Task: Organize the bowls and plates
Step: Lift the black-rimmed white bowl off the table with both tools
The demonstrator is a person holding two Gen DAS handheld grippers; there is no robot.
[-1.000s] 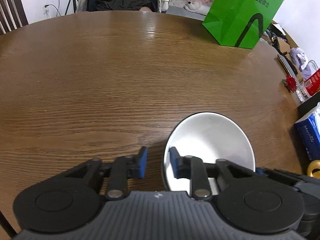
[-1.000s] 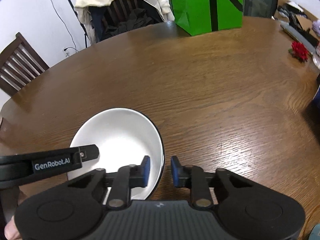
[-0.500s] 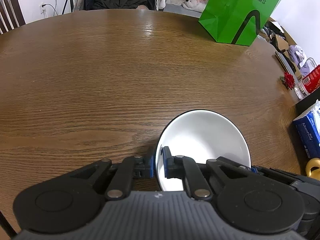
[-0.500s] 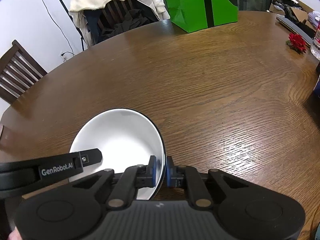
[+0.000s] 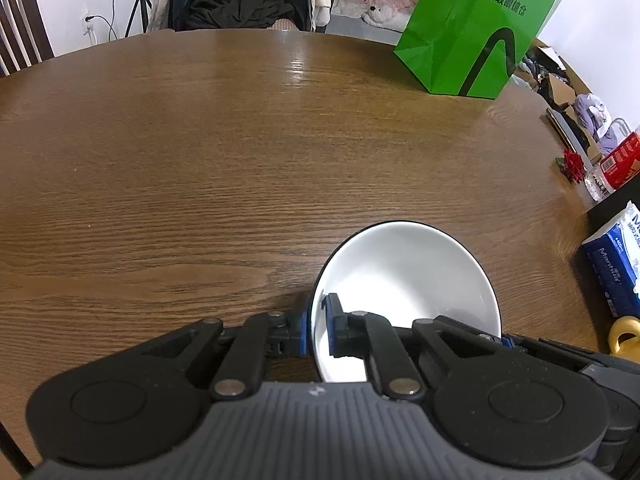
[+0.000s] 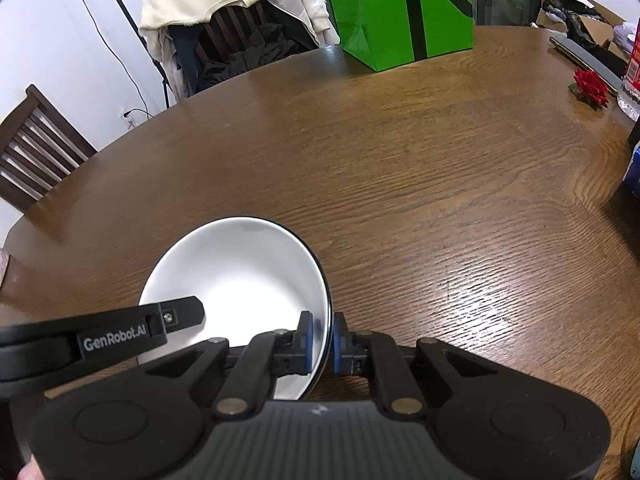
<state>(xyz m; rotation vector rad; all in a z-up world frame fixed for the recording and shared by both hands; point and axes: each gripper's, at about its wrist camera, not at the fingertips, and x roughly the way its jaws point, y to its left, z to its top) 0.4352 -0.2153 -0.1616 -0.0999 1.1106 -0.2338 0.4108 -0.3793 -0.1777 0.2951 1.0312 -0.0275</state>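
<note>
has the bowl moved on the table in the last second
No. The bowl sits on the same table grain; only both grippers' jaws have closed onto its rim, left gripper and right gripper.

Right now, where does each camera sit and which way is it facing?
Left wrist: on the left hand-held gripper, looking forward and down across the wooden table; its fingers clamp the white bowl at its left rim.
Right wrist: on the right hand-held gripper, same tilt; its fingers clamp the bowl's right rim, the left gripper's finger crossing in.
Shared: bowl, table, green bag.
</note>
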